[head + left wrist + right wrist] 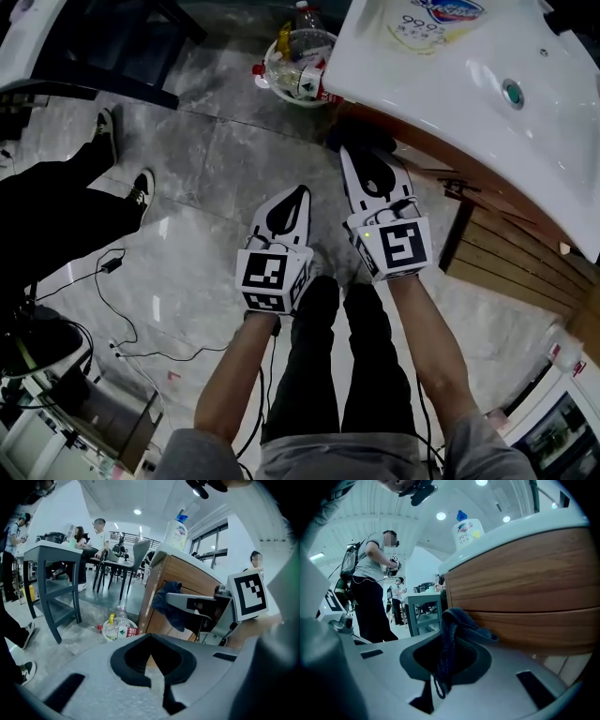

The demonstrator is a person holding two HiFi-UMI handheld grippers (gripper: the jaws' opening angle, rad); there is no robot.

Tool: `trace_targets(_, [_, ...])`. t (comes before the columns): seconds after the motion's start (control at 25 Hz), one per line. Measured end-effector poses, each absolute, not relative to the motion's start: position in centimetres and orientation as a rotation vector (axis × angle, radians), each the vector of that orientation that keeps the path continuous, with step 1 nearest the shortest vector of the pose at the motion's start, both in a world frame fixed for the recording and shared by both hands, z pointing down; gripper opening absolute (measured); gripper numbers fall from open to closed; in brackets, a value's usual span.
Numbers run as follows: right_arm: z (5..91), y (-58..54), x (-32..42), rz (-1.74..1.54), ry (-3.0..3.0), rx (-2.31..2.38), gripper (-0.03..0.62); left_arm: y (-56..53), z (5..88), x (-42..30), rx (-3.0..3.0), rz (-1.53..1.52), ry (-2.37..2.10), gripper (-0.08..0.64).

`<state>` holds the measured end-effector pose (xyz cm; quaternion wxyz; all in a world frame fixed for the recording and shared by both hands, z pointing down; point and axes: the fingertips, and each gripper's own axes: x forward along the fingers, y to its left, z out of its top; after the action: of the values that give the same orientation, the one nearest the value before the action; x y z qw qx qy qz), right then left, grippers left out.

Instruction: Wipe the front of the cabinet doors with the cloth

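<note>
A dark blue cloth (pixel 453 623) hangs bunched from my right gripper (pixel 445 641), which is shut on it. Just right of the cloth, close by, is the wooden cabinet front (pixel 525 583); I cannot tell if they touch. In the head view the right gripper (pixel 363 161) points at the cabinet's corner under the white sink top (pixel 441 84), and the cloth (pixel 361 136) shows as a dark lump at its tip. My left gripper (pixel 292 199) hovers over the floor to the left, shut and empty. The left gripper view shows its joined jaws (pixel 151 639), the cloth (pixel 168 604) and the cabinet (pixel 176 576).
A clear plastic bowl of bottles (pixel 298 66) sits on the floor by the cabinet corner. A soap bottle (pixel 177 529) stands on the sink top. A person's legs in black shoes (pixel 141 187) and cables (pixel 122 309) are at the left. A grey table (pixel 51 557) stands further off.
</note>
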<state>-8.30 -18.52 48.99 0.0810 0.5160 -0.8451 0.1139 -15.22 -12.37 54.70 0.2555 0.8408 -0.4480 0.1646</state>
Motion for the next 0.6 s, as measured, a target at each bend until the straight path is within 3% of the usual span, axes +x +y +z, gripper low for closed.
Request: trace_targets(0.6, [50.5,-13.3,-9.0,0.450,-2.542,1.492,0.046,-9.1,55.1,-14.3,2.273,0.471,-1.210,0.008])
